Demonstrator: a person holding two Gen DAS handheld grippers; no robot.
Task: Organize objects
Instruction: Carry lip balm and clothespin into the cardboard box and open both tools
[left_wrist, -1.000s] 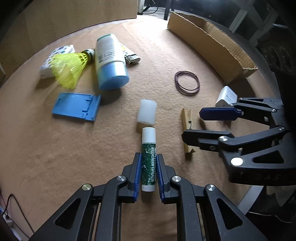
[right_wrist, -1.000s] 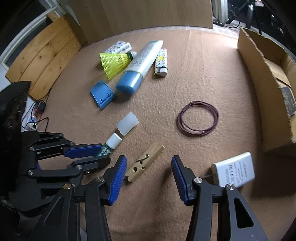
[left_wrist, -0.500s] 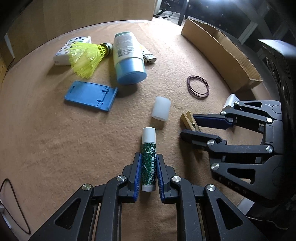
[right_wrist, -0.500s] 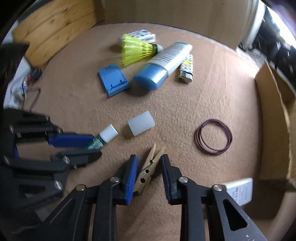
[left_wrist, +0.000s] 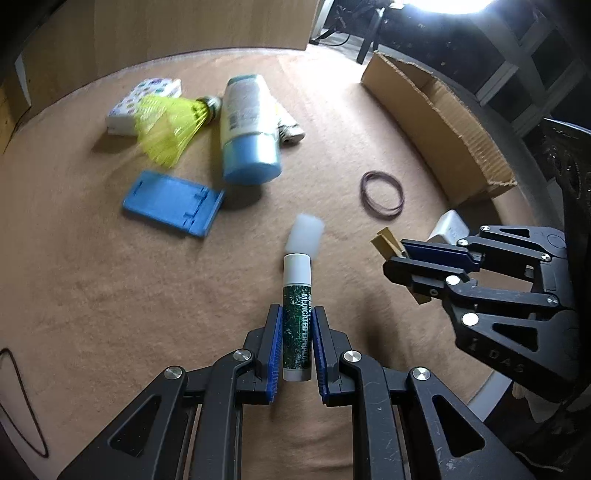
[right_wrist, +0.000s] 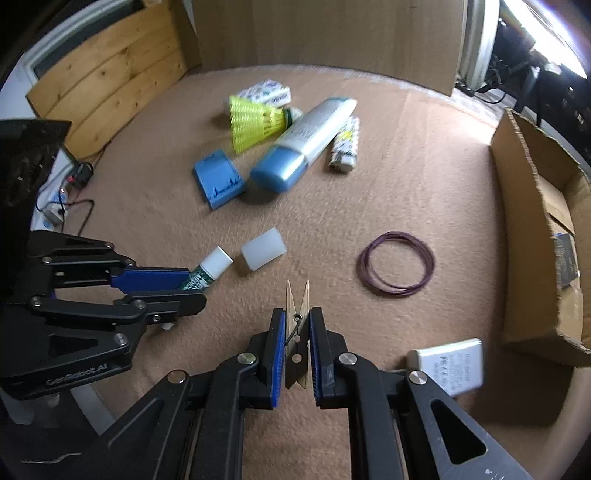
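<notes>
Lip balm (left_wrist: 296, 317), green label reading "MEDICATED LIP BALM", white tip, sits pinched in the left gripper (left_wrist: 296, 334) above the table's (left_wrist: 92, 295) near edge, its translucent cap (left_wrist: 306, 235) just ahead. The right gripper (right_wrist: 297, 345), spread a second ago, now clamps the wooden clothespin (right_wrist: 297, 332), lifted beside it.

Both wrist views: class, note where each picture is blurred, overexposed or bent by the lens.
Left wrist view: shuttlecock and white cap smeared, window glare top right, table edge curved. Right wrist view: blue-capped bottle slightly soft, glare top right, clothespin sharp.
</notes>
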